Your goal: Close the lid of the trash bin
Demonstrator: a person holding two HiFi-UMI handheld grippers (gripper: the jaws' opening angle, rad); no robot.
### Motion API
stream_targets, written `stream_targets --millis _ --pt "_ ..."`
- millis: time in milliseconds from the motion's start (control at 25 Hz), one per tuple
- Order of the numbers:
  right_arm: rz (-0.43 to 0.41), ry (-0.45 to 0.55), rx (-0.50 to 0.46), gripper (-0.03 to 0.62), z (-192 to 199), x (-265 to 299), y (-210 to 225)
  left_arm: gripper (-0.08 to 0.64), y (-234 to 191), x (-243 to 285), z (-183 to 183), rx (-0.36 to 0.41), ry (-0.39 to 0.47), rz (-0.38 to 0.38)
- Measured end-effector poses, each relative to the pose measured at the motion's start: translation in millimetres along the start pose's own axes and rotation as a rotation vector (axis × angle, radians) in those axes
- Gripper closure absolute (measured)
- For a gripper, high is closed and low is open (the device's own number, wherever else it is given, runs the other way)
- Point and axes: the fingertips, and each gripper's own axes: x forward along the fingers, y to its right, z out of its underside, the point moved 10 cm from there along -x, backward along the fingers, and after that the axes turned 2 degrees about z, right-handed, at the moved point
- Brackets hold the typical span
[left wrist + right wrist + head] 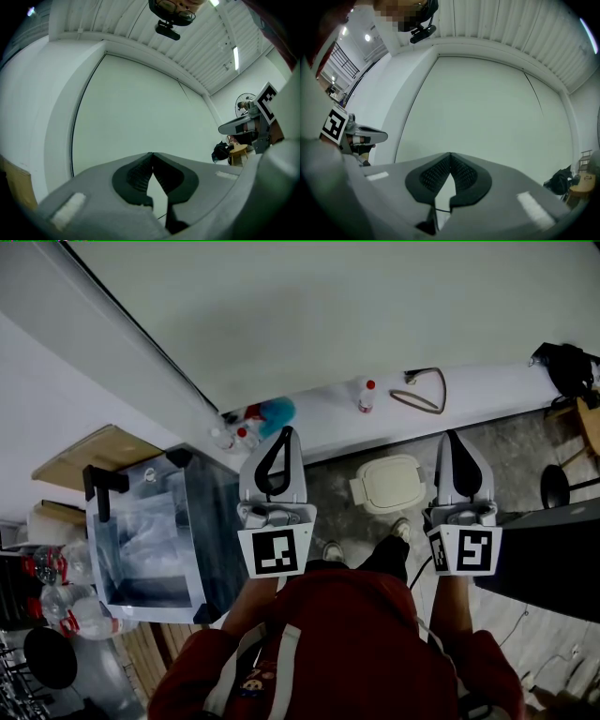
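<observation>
The cream trash bin [387,484] stands on the grey floor just ahead of my feet, between the two grippers as seen from the head view. From above its lid looks flat and down. My left gripper [284,431] is held up in the air to the bin's left, jaws shut and empty. To the bin's right, my right gripper [451,434] is also raised, shut and empty. Neither touches the bin. In the left gripper view the left gripper [152,153] faces a pale wall; the right gripper [450,153] shows the same. The bin is in neither gripper view.
A clear plastic box with black corners [155,540] stands at the left, water bottles [66,606] beside it. A white ledge [328,418] along the wall carries bottles [366,395], a blue object [277,412] and a cable loop [422,390]. A dark table [553,559] is at the right.
</observation>
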Motion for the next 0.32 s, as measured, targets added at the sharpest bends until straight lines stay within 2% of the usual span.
stream_targets --millis 320 --pt "0.001 -0.015 -0.010 0.592 3.3 3.5 4.5 0.555 -2.6 5.7 2.8 0.001 -0.006 0.002"
